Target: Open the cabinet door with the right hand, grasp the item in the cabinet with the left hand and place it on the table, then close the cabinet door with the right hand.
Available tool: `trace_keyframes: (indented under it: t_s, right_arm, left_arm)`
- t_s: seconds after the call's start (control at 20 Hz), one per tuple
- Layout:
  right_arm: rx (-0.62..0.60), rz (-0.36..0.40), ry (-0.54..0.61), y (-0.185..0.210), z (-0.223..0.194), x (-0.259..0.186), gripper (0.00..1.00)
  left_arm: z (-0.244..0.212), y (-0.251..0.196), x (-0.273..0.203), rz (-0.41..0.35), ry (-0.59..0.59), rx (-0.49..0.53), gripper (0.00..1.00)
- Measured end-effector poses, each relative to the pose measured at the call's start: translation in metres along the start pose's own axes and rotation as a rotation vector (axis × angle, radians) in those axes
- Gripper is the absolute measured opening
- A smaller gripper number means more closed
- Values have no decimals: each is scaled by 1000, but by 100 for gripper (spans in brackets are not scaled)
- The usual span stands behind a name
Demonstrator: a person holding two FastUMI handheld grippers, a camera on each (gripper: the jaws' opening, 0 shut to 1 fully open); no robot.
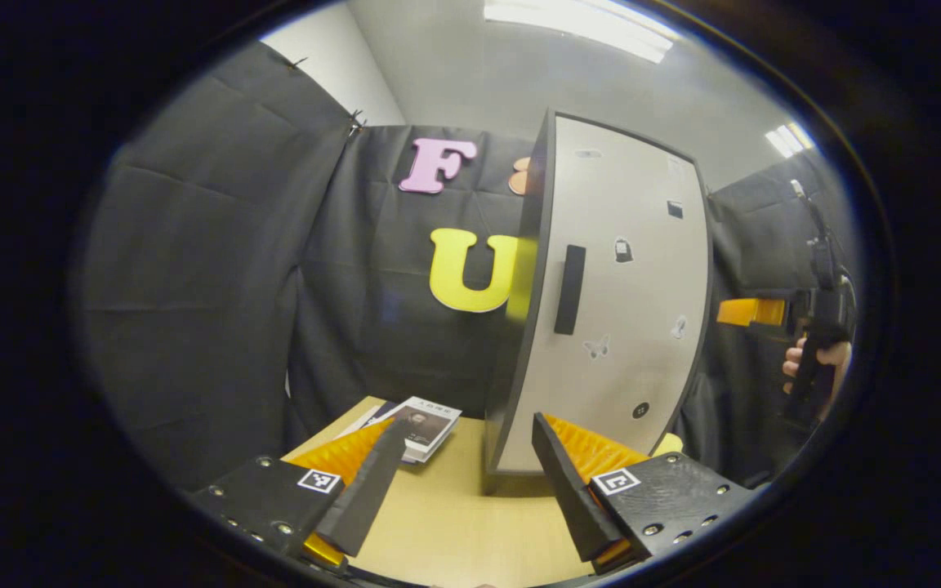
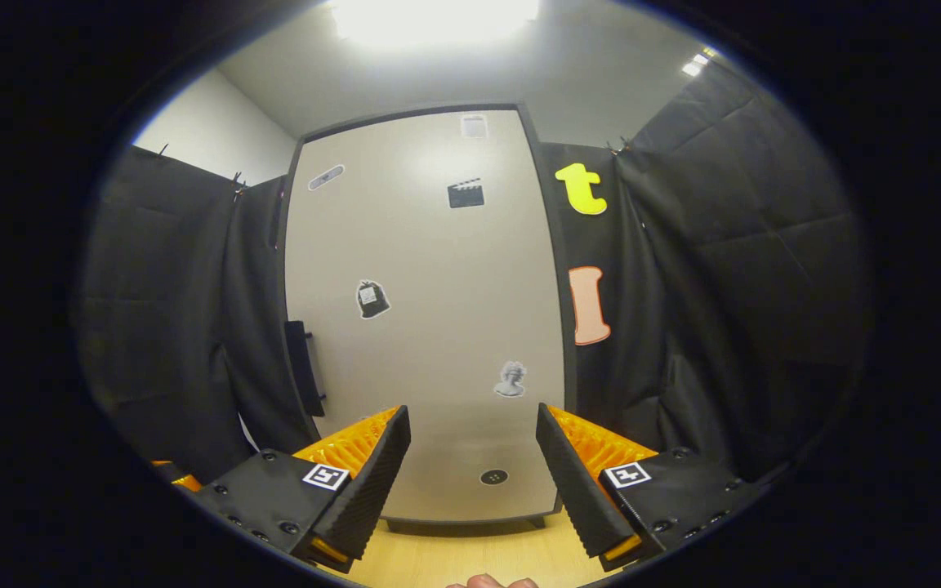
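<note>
facing the cabinet [image 2: 425, 310] with its door [image 1: 613, 286] shut; step in hand looks like the first one, opening the door with the right gripper [image 2: 473, 465]. the item inside is hidden behind the closed door, so what it is cannot be told. in the right gripper view the door takes the centre of the frame, its dark handle [image 2: 305, 367] at the door's left edge, lower left of centre; right jaws stand apart, empty, nothing between them. in the left gripper view the left gripper [image 1: 462, 474] sits at the bottom, jaws apart and empty, over the table [image 1: 454, 523], some booklets [image 1: 417, 425] lying left of the cabinet. judgement: next move needs the right gripper to shift toward the handle and close on it, then pull the door outward.
</note>
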State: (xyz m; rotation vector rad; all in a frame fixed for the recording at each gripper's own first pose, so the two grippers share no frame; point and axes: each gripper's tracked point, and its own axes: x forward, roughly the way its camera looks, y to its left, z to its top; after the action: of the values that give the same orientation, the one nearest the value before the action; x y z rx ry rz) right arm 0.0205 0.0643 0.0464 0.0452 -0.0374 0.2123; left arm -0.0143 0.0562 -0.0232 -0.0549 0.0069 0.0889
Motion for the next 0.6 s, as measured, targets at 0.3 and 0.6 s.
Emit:
trace_keyframes:
  t_s: [0.3,0.6]
  right_arm:
    - [8,127,-20,69,16,24,98]
    - [-3,189,-67,127,37,46,98]
  left_arm:
    - [-2,22,-13,41,-5,-18,93]
    - [-9,47,-25,99,7,-40,92]
